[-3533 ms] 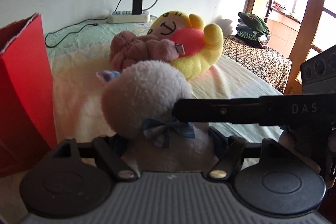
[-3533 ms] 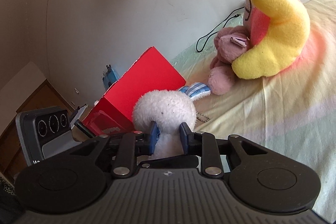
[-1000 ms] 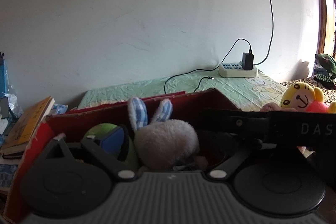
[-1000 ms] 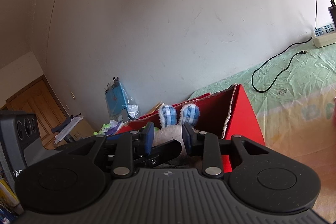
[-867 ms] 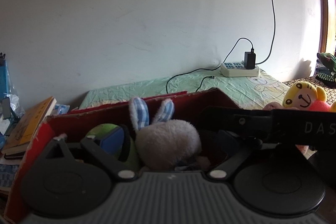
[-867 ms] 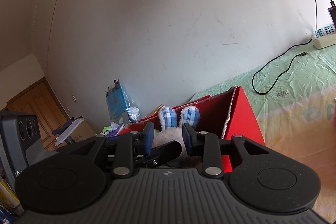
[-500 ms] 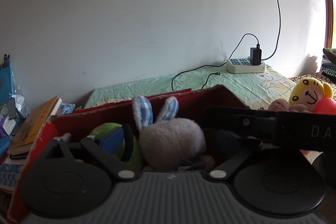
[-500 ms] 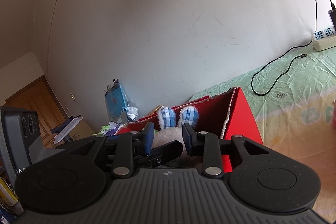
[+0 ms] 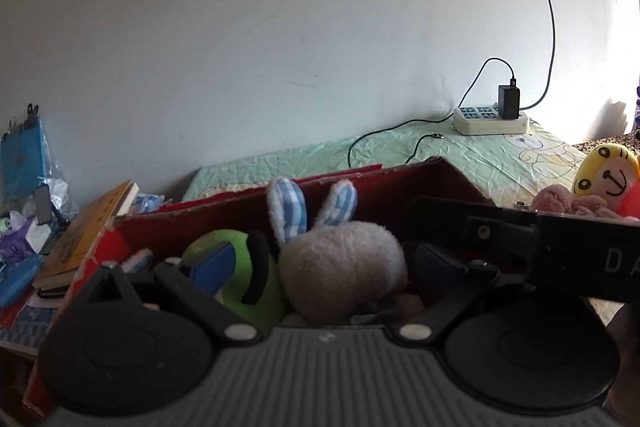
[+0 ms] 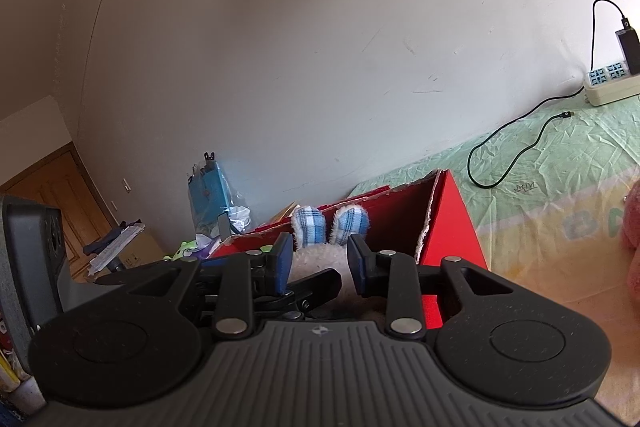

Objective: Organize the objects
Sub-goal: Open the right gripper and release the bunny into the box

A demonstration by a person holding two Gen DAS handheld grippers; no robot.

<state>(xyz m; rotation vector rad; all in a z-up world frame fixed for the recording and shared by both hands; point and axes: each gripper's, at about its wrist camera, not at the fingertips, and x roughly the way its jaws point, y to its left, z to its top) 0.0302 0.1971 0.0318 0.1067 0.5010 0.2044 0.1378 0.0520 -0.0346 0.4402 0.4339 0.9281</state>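
Plush rabbit (image 9: pixel 340 267) with checked blue ears sits down inside the red box (image 9: pixel 400 183), beside a green toy (image 9: pixel 240 267). Right gripper (image 10: pixel 320 263) is clenched on the rabbit's soft body just below the ears. Left gripper (image 9: pixel 320 263) straddles the rabbit's head with jaws spread wide, pads not pressing. The rabbit looks light and squashy, unlikely to break; its stuffed middle seems a firmer hold than the floppy ears. A pink toy (image 9: pixel 568 201) lies beyond the box.

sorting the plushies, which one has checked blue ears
The white bunny in the red box, between the left gripper fingers; green, pink and yellow plushies lack such ears.
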